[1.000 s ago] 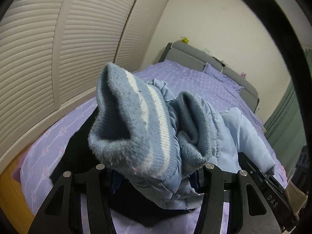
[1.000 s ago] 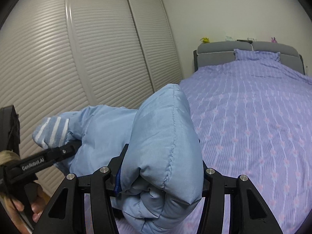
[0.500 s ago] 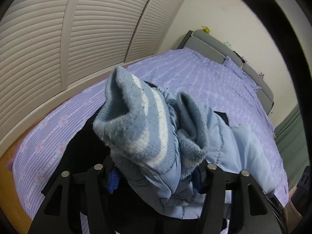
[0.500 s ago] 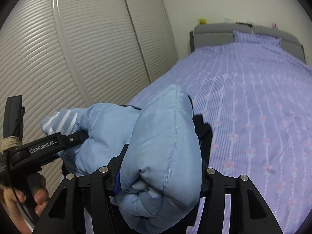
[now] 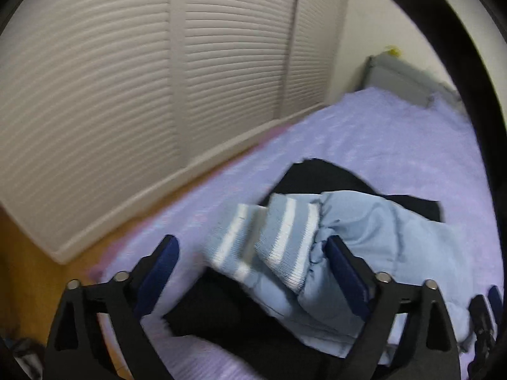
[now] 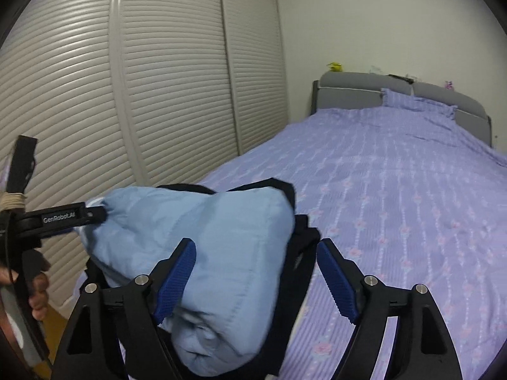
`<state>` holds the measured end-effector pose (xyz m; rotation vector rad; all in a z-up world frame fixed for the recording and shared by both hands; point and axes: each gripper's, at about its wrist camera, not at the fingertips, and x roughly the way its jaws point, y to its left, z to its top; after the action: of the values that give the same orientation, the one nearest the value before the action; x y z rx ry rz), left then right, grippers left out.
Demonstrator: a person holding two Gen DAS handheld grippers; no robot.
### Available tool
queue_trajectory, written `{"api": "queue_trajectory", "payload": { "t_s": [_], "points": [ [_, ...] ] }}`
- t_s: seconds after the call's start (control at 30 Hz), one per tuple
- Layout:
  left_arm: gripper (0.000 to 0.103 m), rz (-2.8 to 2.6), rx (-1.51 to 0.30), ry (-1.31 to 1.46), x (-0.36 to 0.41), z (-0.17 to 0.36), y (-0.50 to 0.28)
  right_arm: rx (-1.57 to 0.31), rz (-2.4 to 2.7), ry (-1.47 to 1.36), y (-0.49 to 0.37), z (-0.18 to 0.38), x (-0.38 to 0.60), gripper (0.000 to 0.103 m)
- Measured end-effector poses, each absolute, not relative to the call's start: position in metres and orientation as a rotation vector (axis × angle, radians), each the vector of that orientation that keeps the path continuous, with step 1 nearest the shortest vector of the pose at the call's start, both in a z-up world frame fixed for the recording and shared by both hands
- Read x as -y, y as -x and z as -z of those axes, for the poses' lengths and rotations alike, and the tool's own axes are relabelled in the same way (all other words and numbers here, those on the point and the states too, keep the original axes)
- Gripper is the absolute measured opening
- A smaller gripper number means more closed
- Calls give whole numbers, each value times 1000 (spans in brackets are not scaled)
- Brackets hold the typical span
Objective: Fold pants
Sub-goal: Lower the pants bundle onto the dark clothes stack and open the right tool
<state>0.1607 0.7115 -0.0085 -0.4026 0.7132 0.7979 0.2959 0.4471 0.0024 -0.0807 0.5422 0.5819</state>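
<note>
Both fingers of the left gripper (image 5: 250,250) stand wide apart and are opening in the left wrist view, their blue pads clear of the cloth. Between and just beyond them lie the light blue padded pants (image 5: 364,253), bundled on the purple bed (image 5: 396,145). Two ribbed cuffs (image 5: 269,240) with white stripes point toward the left finger, neither one pressed by a pad; the right finger sits just beside the puffy fabric, and contact there is too blurred to judge. A black garment (image 5: 228,313) lies under the pants and spreads out past them on both sides. Louvred wardrobe doors (image 5: 142,79) run along the left, and a strip of wooden floor (image 5: 28,253) shows between them and the bed.

From the right wrist view, the right gripper (image 6: 255,269) is also parting, its jaws spread. The pants (image 6: 206,237) bulge up between them; the left pad sits against the fabric while the right pad stands clear of it. The black garment (image 6: 298,272) shows beneath and behind the bundle. At the far left, the left gripper (image 6: 92,213) reaches the bundle's far end, carried by a hand (image 6: 38,291). A grey headboard (image 6: 364,91) closes the bed at the back.
</note>
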Motion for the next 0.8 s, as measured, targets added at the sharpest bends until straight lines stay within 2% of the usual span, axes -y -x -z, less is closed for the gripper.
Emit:
{"api": "queue_trajectory", "payload": {
  "t_s": [0.13,0.2,0.43,0.57,0.63,0.67,0.7,0.8],
  "points": [
    [96,-778,-764,306,-693,2,-168,-592,-562,100,-303,-1,-448,80],
    [96,-790,-733,244,-680,-4,-166,-592,-562,86,-304,-2,-441,80],
    [100,-622,-565,502,-666,-31,-137,-586,-597,29,-296,-6,-430,80],
    [100,-620,-539,399,-628,-40,-124,-529,-630,9,-276,-15,-407,80],
    [100,-614,-546,302,-600,-42,-116,-511,-642,-8,-266,-20,-393,84],
    [100,-617,-554,249,-586,-42,-112,-500,-646,-13,-259,-24,-381,93],
    [100,-622,-560,194,-570,-42,-108,-491,-638,-17,-253,-26,-371,97],
    [102,-584,-560,68,-523,-43,-94,-471,-623,-17,-235,-33,-336,97]
  ]
}}
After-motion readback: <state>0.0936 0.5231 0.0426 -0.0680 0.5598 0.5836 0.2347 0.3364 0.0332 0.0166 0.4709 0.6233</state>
